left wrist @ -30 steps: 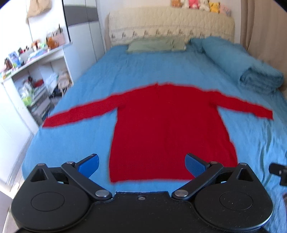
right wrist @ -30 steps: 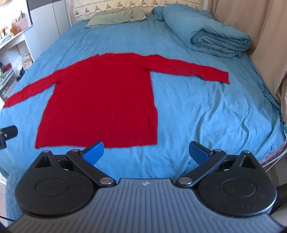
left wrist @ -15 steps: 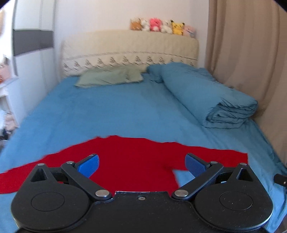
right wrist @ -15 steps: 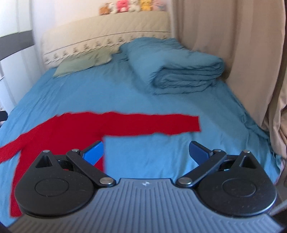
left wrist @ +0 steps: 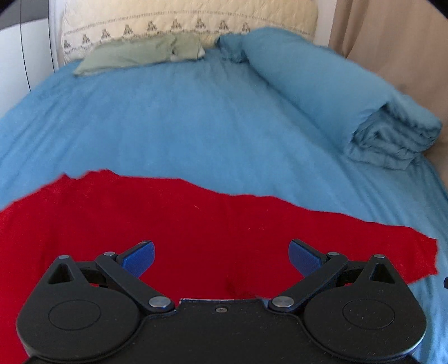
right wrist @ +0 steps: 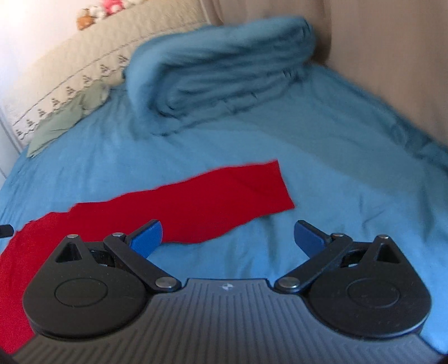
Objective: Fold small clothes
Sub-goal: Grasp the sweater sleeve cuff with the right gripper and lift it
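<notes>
A red long-sleeved sweater [left wrist: 196,224] lies flat on the blue bed sheet [left wrist: 196,126]. My left gripper [left wrist: 221,259] is open and empty, low over the sweater's upper body near the right shoulder. In the right wrist view the sweater's right sleeve [right wrist: 224,193] stretches to the right, its cuff end on the sheet. My right gripper [right wrist: 228,238] is open and empty, just in front of that sleeve, its left fingertip [right wrist: 148,238] over the sleeve's near edge.
A rolled blue duvet [left wrist: 350,98] lies at the back right, also in the right wrist view [right wrist: 224,70]. A green pillow [left wrist: 140,53] rests against the cream headboard [left wrist: 182,22]. A beige curtain [right wrist: 392,56] hangs along the bed's right side.
Both grippers have moved forward and down over the bed toward the sweater's upper part and right sleeve. The sweater has not moved. Both stay open.
</notes>
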### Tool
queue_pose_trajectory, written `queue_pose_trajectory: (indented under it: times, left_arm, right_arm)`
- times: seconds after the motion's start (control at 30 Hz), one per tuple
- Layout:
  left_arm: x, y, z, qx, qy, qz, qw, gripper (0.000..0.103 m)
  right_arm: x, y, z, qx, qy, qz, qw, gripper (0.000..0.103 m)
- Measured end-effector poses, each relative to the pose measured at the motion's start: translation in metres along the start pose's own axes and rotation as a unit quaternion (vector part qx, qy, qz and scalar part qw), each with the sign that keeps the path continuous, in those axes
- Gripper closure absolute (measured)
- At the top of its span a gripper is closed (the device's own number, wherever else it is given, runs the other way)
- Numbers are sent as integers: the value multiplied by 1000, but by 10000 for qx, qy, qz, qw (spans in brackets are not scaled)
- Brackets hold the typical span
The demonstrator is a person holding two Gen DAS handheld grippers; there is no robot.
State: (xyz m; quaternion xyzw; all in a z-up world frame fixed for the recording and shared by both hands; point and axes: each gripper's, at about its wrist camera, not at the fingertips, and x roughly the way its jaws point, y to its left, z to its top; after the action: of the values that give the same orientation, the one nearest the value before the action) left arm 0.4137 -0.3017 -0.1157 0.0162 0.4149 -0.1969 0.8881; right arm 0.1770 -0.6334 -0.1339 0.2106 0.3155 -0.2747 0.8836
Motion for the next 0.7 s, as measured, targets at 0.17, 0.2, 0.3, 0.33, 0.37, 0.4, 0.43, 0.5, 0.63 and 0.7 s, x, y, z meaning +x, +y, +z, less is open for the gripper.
queue_pose_trajectory:
  times: [0.17,0.2,0.3,0.33,0.37,0.4,0.43,0.5,0.63,0.7]
  left_arm:
    - [43,1,1,-2,233,46,9997,0]
    - [48,1,0,1,291,57,9996,0]
    - [67,-4,-2,130,480,186,9986,0]
    - [71,-5,-3,166,554,246,9980,0]
    - [77,-7,-4,184,592,309,9976,0]
    - [82,-8,-5,179,648,354,9971,0]
    - [84,-9,-6,162,694,387,9967,0]
    - [88,-9,-7,188,706,475,9962,0]
    - [93,-17,-6,392,793,664,9939,0]
    - [100,-20,-5,428,880,738,9925,0]
  right_arm:
    - [64,-27,-13,676,213,-8,9975,3]
    - [69,-30,-15,812,231,8,9964,5]
    - [84,-36,-15,1019,126,-2,9947,7]
    - [86,-36,-14,1038,87,-14,9946,11]
    - [89,-35,-12,1046,76,-58,9945,20]
    - [90,-34,-9,1051,70,-115,9944,25]
    - [93,-34,-7,1079,80,-159,9940,32]
    - [101,-34,-3,1171,87,-254,9928,46]
    - [99,-35,2,1331,74,-486,9899,79]
    - [97,-33,4,1363,36,-482,9895,82]
